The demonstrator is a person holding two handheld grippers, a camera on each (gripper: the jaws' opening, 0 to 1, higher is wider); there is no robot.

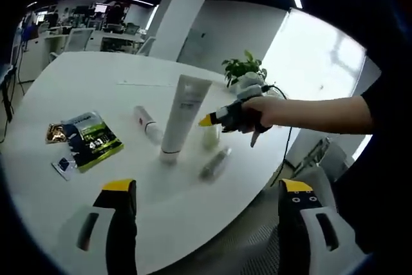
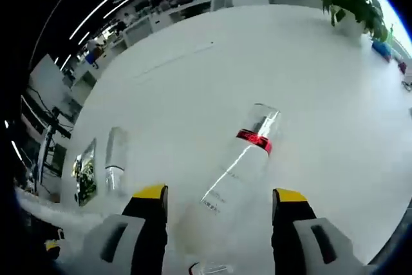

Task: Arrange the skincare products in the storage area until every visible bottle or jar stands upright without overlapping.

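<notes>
We record the left gripper (image 1: 207,194) held back from the white round table (image 1: 77,82), its yellow-tipped jaws spread wide with nothing between them. In the left gripper view a tall white tube (image 1: 183,118) stands upright on its cap near the middle of the table. Just behind it, to its left, a small bottle with a red band (image 1: 147,124) lies on its side; a translucent bottle (image 1: 215,163) lies flat to the tube's right, nearer the table edge. A pale jar (image 1: 211,136) sits beside the tube, partly hidden by the right gripper (image 1: 207,120), which a hand (image 1: 261,113) holds above it. Green-and-blue sachets (image 1: 87,141) lie well apart at the left; a potted plant (image 1: 243,69) stands at the far edge. In the right gripper view the right jaws are wide apart, gripping nothing, and the red-banded bottle lies between and beyond them on the table. The tube shows at the left, blurred.
</notes>
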